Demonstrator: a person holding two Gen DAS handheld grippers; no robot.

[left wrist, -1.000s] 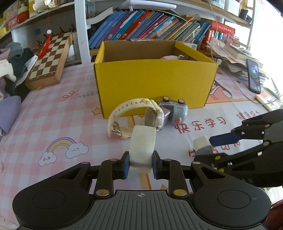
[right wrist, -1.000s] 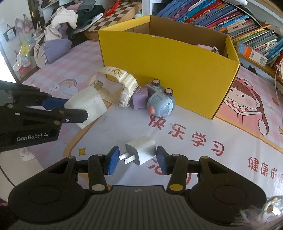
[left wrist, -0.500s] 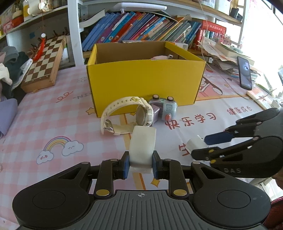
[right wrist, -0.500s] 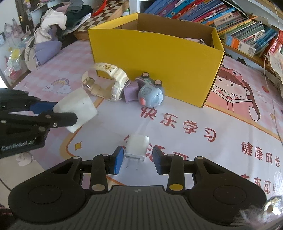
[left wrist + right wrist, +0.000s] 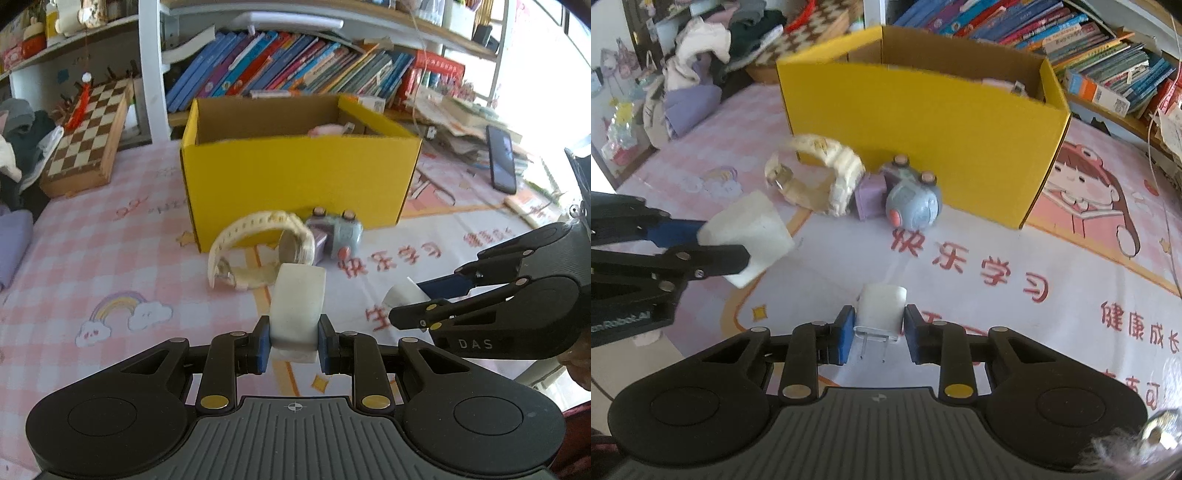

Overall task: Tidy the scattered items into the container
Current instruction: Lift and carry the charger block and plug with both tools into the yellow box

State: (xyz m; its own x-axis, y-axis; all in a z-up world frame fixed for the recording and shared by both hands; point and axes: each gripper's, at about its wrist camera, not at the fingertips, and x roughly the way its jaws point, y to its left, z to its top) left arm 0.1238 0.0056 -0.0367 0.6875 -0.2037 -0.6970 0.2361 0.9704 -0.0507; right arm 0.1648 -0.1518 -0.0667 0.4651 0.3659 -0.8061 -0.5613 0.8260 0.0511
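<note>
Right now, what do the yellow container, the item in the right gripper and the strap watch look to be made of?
Yellow container: corrugated cardboard, matte yellow outside, raw brown inside, folded flap edges visible.
Charger plug in the right gripper: smooth white plastic with two thin metal prongs.
Watch: cream strap, probably rubber or silicone since it curves in a ribbed loop; the buckle looks metallic.

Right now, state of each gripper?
Left gripper: closed on the white block.
Right gripper: closed on the white plug charger, prongs pointing back toward the camera.
</note>
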